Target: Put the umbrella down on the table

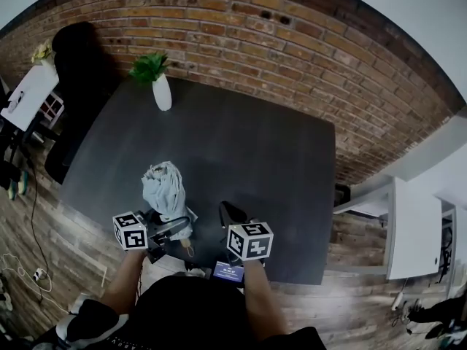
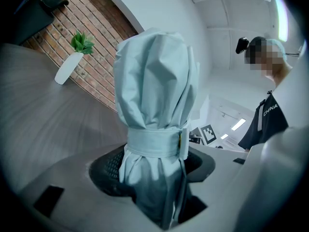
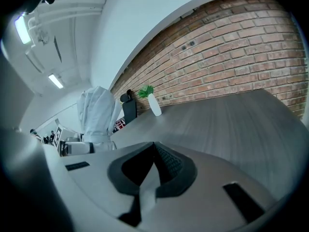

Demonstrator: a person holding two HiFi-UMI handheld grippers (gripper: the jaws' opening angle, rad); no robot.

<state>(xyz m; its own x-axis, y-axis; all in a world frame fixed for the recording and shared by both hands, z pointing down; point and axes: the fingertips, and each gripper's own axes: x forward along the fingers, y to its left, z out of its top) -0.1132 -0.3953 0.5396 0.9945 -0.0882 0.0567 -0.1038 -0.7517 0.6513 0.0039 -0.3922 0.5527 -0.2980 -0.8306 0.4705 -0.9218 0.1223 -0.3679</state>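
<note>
Spreading below a brick wall, the dark counter carries a white vase of green leaves at its far side. At the near edge the left hand-held gripper clamps a folded, strapped pale-blue umbrella, roughly upright; the right hand-held gripper is closed and empty. White letters on a person's dark shirt seem to read "CHINA".

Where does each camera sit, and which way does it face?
Head view: on the person's head, steeply down at the table; forearms, left gripper, right gripper show.
Left gripper view: rides that gripper, facing the umbrella in its jaws.
Right gripper view: rides that gripper, facing across the table to the brick wall.
All share the umbrella and vase.
</note>
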